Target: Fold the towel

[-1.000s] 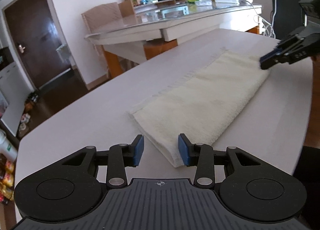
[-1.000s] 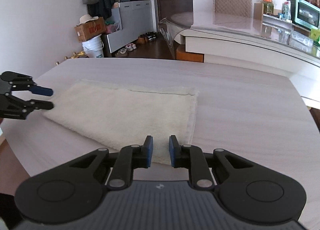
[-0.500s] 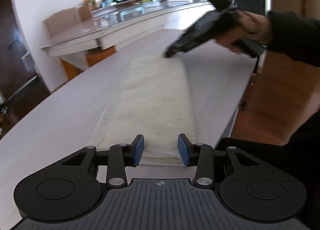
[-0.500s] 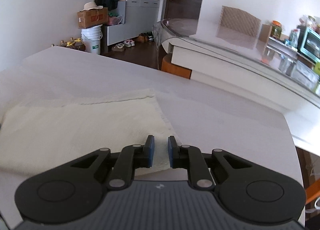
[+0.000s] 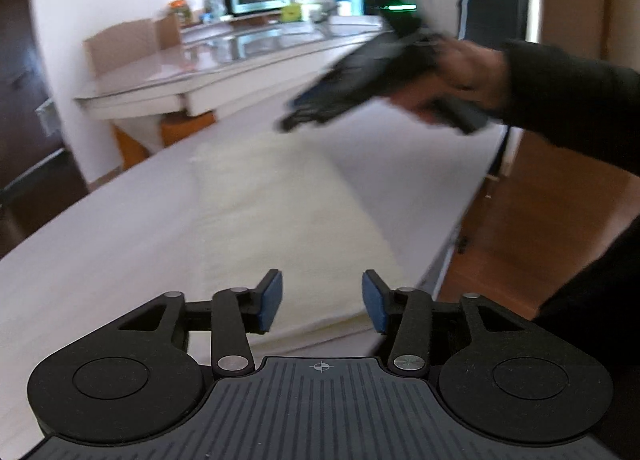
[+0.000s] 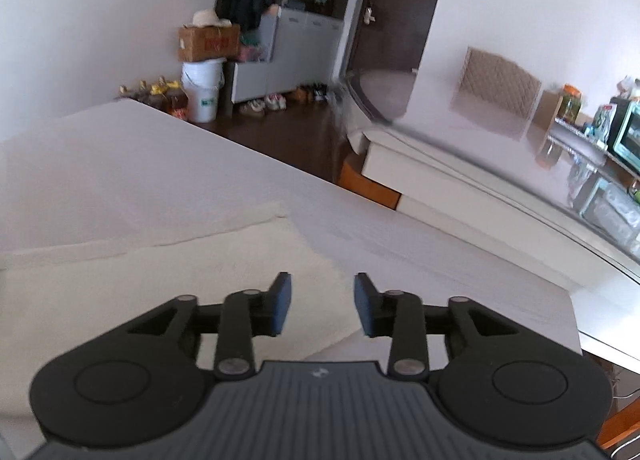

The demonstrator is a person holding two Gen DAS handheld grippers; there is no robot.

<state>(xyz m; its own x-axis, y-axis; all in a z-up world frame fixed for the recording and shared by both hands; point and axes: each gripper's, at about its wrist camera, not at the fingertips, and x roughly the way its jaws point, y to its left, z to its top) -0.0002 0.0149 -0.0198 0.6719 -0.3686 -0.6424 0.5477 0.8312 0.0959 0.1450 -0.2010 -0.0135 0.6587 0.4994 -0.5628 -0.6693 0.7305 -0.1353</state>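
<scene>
Cream terry towel (image 5: pixel 288 219) is lying folded into a long strip along the table's (image 5: pixel 100 244) near edge, its near end just below the left gripper (image 5: pixel 322 302). Both pairs of jaws are opening with nothing between them; the right gripper (image 6: pixel 322 306), pinched nearly shut a second ago, is letting go and lifting off the far corner, so this fold looks finished. Motion blur is smearing that gripper and the hand (image 5: pixel 468 71) holding it in the left view, and the towel's layers are hard to count.

The cream-coloured, rectangular terry-cloth towel (image 5: pixel 280 215) lies flat on the pale tabletop (image 5: pixel 100 252), folded into a long strip. Its near short edge sits just below the left jaws; its far end corner (image 6: pixel 256 260) lies under the right jaws.
</scene>
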